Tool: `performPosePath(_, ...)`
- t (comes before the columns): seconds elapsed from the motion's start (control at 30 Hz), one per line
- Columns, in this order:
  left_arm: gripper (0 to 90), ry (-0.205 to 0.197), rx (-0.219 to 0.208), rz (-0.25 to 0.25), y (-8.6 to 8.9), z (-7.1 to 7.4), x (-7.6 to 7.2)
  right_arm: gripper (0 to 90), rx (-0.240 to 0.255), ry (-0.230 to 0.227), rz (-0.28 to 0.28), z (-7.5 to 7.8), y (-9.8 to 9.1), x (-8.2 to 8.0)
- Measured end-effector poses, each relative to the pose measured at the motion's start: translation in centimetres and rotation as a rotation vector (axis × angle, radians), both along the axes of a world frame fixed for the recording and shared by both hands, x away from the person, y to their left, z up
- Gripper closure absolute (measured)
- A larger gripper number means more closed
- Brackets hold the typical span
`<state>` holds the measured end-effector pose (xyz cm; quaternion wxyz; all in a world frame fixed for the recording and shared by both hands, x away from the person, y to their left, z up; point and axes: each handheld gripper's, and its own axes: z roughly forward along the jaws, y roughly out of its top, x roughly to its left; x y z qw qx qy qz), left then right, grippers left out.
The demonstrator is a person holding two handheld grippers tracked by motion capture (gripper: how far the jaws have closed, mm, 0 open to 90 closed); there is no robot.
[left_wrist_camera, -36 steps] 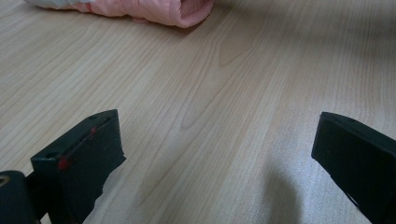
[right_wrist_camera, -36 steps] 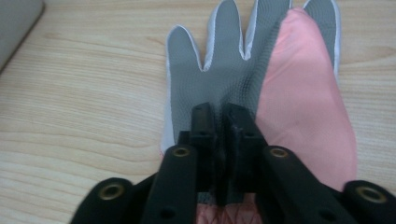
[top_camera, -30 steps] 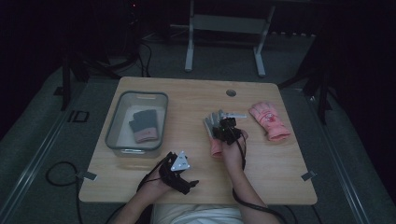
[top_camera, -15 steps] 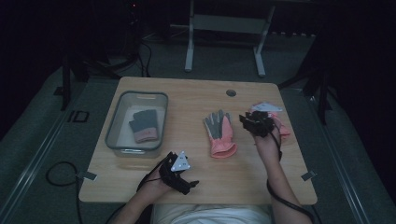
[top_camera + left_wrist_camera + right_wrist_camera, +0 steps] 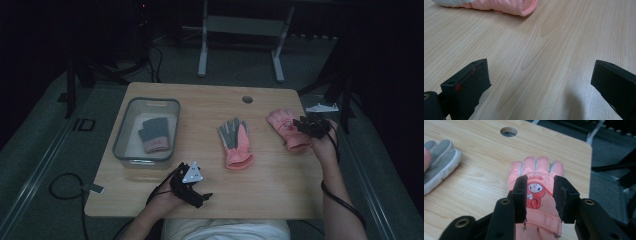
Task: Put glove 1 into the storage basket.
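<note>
The right gripper (image 5: 540,195), jaws parted, straddles the cartoon glove (image 5: 536,195), whose long axis runs straight ahead, while the left gripper (image 5: 192,187) rests open, well apart

Black left gripper (image 5: 192,189) with grey three-cornered plate, black jaws, trailing cables
</note>
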<state>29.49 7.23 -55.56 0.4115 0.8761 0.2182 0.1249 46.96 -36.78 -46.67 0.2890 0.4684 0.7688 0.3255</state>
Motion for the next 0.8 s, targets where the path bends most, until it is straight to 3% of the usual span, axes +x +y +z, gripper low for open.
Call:
performPosePath(0.13, 1.6, 0.001, -0.004, 0.001, 0.0, 0.0, 0.0, 58.8, 0.000, 0.032, 0.015, -1.1, -0.1, 1.5)
performPosePath(0.23, 1.6, 0.005, -0.007, 0.001, 0.1, 0.0, 0.0, 55.2, -0.039, 0.047, 0.010, -2.1, 0.2, 2.5)
performPosePath(0.3, 1.6, 0.005, -0.009, 0.004, 0.1, 0.0, 0.0, 54.4, -0.093, 0.054, 0.012, -2.9, 0.7, 2.9)
performPosePath(0.43, 1.6, 0.004, -0.013, 0.004, 0.2, 0.1, 0.0, 53.7, -0.125, 0.103, 0.002, -4.8, 1.0, 3.7)
performPosePath(0.57, 1.6, 0.002, -0.012, 0.004, 0.2, 0.0, 0.0, 58.9, -0.069, 0.105, -0.011, -5.8, 0.5, 3.7)
performPosePath(0.73, 1.6, -0.002, -0.006, 0.008, 0.2, 0.0, -0.1, 79.4, -0.027, 0.099, -0.049, -6.2, 0.5, 3.5)
performPosePath(0.8, 1.6, -0.003, -0.006, 0.008, 0.1, 0.0, -0.1, 82.5, -0.018, 0.101, -0.069, -6.1, 0.6, 3.5)
